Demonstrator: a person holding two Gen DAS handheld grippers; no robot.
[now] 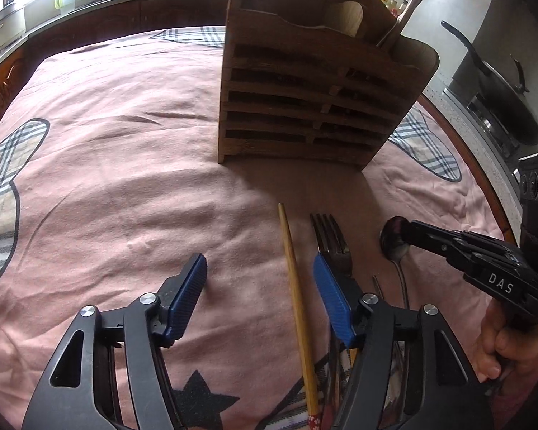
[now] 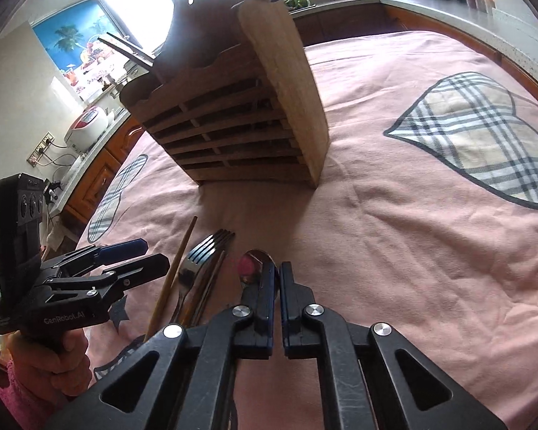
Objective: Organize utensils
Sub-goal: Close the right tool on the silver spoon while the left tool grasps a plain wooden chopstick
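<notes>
A big pink cloth with plaid hearts (image 1: 107, 165) covers the tabletop. A tall brown wooden rack with slats (image 1: 305, 96) stands upright on the cloth, and a wooden spoon (image 1: 342, 18) and thin sticks poke out of its top.

The left tongs (image 1: 260, 286) have blue pads and are wide open. They hover low over the cloth, and a long wooden chopstick (image 1: 297, 304) lies between the two pads. The right pad sits just beside a shiny metal fork (image 1: 328, 233).

The right tongs (image 2: 278, 279) are almost closed, with only a thin gap between them. Their tips are right at the round bowl of a shiny metal spoon (image 2: 256, 261), but it is too hard to tell if they pinch it.

The chopstick, fork and spoon lie side by side on the cloth, near the front of the rack. The chopstick is on the left, the fork in the middle and the spoon on the right.
</notes>
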